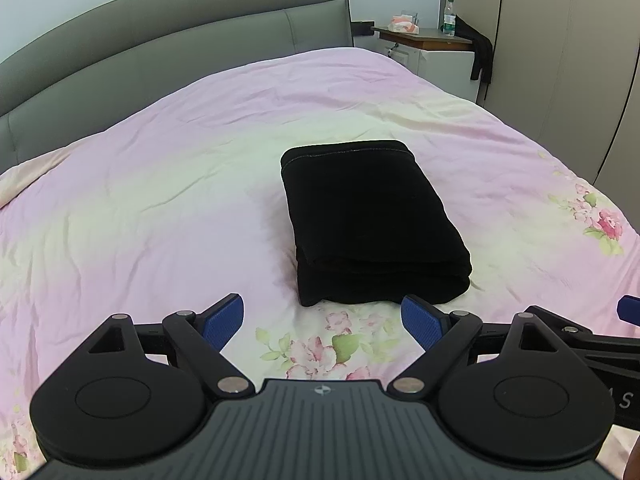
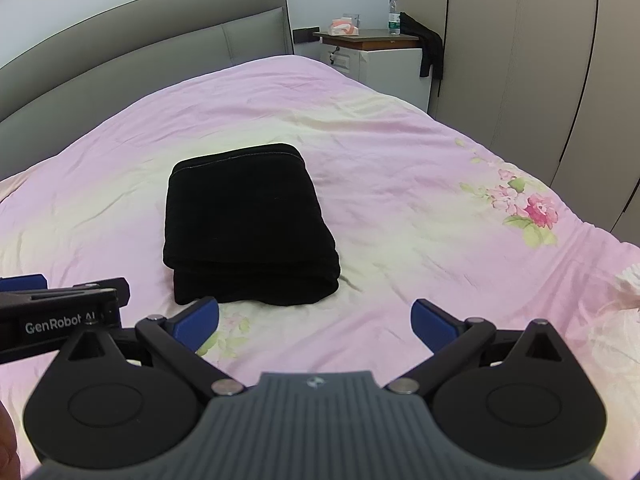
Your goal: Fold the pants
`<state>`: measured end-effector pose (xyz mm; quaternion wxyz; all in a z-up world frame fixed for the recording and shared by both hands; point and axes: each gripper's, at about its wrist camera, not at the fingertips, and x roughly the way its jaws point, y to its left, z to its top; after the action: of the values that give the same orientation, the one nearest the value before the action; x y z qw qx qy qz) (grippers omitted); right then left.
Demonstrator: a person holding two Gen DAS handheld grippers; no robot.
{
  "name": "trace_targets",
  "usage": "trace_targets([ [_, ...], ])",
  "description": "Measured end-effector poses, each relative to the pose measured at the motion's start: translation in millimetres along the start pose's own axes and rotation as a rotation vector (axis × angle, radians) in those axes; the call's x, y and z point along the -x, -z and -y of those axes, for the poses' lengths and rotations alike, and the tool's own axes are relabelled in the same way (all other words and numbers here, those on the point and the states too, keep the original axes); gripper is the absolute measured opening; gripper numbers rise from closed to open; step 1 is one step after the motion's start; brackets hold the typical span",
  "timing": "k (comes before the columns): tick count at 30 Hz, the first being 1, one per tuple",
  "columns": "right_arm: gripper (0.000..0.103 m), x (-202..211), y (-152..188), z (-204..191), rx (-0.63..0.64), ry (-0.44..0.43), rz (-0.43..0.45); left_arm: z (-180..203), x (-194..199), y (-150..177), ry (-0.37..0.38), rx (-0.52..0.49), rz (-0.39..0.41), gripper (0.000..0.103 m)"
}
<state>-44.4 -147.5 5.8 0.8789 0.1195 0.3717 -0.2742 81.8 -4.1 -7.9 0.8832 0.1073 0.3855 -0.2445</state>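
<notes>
The black pants [image 1: 368, 220] lie folded into a compact thick rectangle on the pink bed cover; they also show in the right wrist view [image 2: 244, 224]. My left gripper [image 1: 322, 320] is open and empty, just short of the bundle's near edge. My right gripper [image 2: 316, 322] is open and empty, to the right of the bundle's near edge. The left gripper's side shows at the left of the right wrist view [image 2: 60, 316]. A blue pad [image 1: 628, 308] of the right gripper shows at the right edge of the left wrist view.
The bed [image 1: 160, 200] has a pink floral cover and a grey padded headboard [image 1: 180, 48]. A nightstand [image 2: 372, 52] at the back right holds a water bottle [image 2: 394, 16] and a tissue box, with dark cloth draped over it. Beige wardrobe doors [image 2: 540, 80] line the right side.
</notes>
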Motion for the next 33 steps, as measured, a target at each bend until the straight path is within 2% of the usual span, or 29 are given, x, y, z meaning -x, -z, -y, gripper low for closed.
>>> trace_targets([
  [33, 0.098, 1.4, 1.2, 2.3, -0.011, -0.003, -0.01, 0.5, -2.1, 1.6, 0.004, 0.0, -0.006, 0.103],
])
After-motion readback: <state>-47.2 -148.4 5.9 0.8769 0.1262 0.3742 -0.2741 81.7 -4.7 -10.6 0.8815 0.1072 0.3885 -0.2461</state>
